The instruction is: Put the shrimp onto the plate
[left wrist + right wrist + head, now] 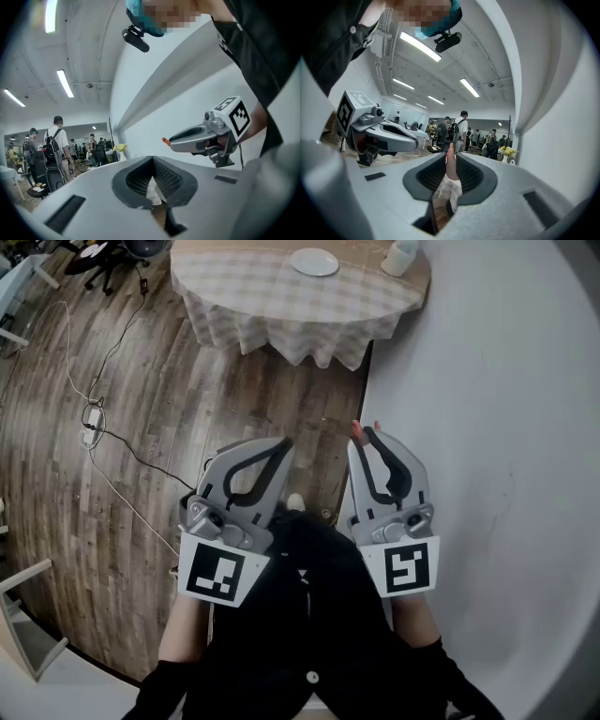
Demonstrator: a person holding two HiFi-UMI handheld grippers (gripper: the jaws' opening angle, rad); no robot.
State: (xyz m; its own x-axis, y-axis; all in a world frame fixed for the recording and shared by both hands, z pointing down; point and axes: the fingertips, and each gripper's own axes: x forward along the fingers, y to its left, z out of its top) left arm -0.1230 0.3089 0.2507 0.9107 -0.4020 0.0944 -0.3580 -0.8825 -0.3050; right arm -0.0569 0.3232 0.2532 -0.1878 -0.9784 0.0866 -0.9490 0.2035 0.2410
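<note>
so, the carry step is in hand: the right gripper [364, 441] has its jaws pressed together on the shrimp [357, 430]. its pink-orange end pokes out past the tips in the head view and stands between the ribbed pads in the right gripper view. the left gripper [279, 444] hangs beside it, close to the person's body, with its jaws together and nothing between them. the plate [314, 261] sits bare on the round table [234, 296] with the checked cloth, well apart from both grippers, across a stretch of wooden floor [141, 381].

by my reading nothing is on the plate yet. the next move calls for a walk or long reach forward, bringing the right gripper over the plate's middle, lowering it, then parting the jaws. a steady carry seems wise, as only the tips appear to pinch the shrimp.

room is good ahead. a white wall [487, 427] runs just beside the right gripper, so any swing wants to go left and forward. a cable [103, 442] trails over the floor off to the left, out of the straight path. a white container [401, 255] stands near the plate at the table's right edge, and the draped cloth edge faces the approach.
</note>
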